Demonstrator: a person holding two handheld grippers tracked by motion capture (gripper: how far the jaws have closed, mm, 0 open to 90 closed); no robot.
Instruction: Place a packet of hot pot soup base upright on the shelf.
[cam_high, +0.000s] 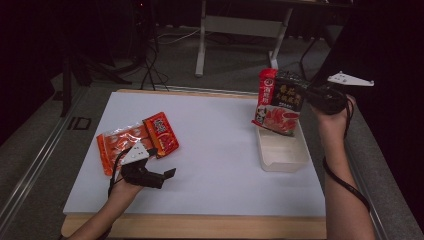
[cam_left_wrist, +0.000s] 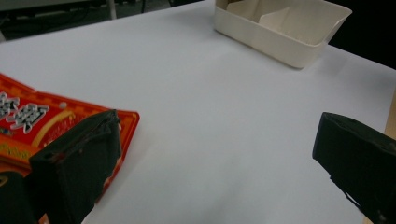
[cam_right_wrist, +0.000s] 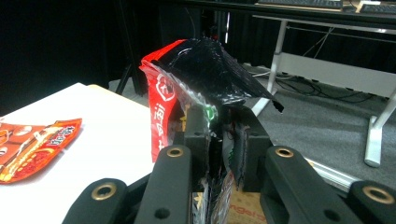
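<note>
- Right gripper (cam_right_wrist: 219, 140): black jaws pressed close together, pinching the edge of a red-and-black printed foil pouch (cam_high: 278, 102). In the right gripper view the pouch's crumpled top rises above the jaws and hides the pads' contact faces; its lower part is cut off at the bottom edge.
- Red-and-black pouch, position: held upright in the air, above the far end of a cream rectangular plastic tray (cam_high: 281, 152). In the high view its lower edge overlaps the tray's far rim; whether it touches cannot be told.
- Left gripper (cam_high: 159, 176): black jaws spread wide apart, nothing between them, low over the white tabletop (cam_high: 215, 150). In the left gripper view both jaws are cut off by the frame.
- Flat orange-red printed foil packet (cam_high: 137, 141): lies on the tabletop at the left, just beside the left gripper. One jaw overlaps its corner in the left gripper view; contact cannot be judged. Print too blurred to read.
- Tray, interior: partly shown in the left gripper view, far end cut off.
- Hands (cam_high: 332, 120): wrapped round each gripper body, fingers largely hidden.
</note>
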